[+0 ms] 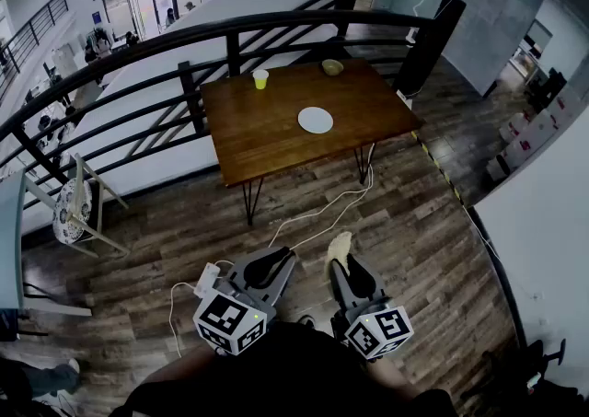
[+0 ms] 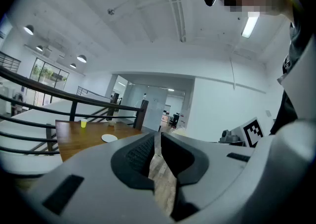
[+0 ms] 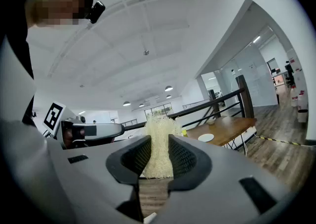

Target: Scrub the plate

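Wooden table (image 1: 276,134), dark railing (image 1: 190,98), plank floor (image 1: 414,222).

Wooden table (image 1: 258,134) on hairpin legs: white plate (image 1: 316,120) near centre; yellow cup (image 1: 261,79) and small tan object (image 1: 332,66) at far edge.

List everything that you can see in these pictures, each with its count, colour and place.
brown rectangular wooden table: one, brown, ahead, inside the railing's curve
round white plate: one, white, on the table, right of its middle
small yellow cup: one, yellow, near the table's far edge
small yellowish object: one, too small to identify, near the table's far edge
curved black metal railing: one, black, behind and left of the table
white cables: two, it seems, white, on the floor below the table
pale yellow fibrous scrub pad: one, in the right tool
left tool: grey, jaws together, empty
right tool: grey, shut on the pad
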A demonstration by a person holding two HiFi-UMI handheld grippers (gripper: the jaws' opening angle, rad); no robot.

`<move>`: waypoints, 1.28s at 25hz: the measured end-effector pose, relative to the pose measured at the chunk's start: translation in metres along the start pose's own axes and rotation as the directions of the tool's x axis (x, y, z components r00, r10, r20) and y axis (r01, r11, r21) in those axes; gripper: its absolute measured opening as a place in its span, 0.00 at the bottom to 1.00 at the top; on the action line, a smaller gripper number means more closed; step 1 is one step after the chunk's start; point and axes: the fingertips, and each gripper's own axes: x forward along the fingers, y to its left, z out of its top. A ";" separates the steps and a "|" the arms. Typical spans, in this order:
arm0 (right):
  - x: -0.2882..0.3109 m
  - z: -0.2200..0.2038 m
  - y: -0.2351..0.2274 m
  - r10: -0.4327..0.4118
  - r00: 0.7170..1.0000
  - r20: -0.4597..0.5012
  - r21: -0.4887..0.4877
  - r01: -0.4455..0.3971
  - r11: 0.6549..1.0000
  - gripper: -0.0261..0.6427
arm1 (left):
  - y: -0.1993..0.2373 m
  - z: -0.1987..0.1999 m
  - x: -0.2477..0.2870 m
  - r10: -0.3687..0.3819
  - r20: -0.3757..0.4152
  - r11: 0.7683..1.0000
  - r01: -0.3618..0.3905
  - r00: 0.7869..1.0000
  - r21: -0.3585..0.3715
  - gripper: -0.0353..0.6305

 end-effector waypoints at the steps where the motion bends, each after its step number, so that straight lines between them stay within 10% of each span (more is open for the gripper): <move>1: -0.001 0.001 -0.001 0.001 1.000 0.000 0.003 -0.001 1.000 0.21 | -0.002 0.001 0.000 0.005 -0.001 1.000 -0.005 1.000 0.004 0.13; 32: -0.049 -0.007 -0.103 0.070 0.997 -0.029 0.154 -0.065 0.986 0.21 | -0.072 -0.038 0.095 0.018 -0.126 1.000 -0.020 0.992 -0.013 0.13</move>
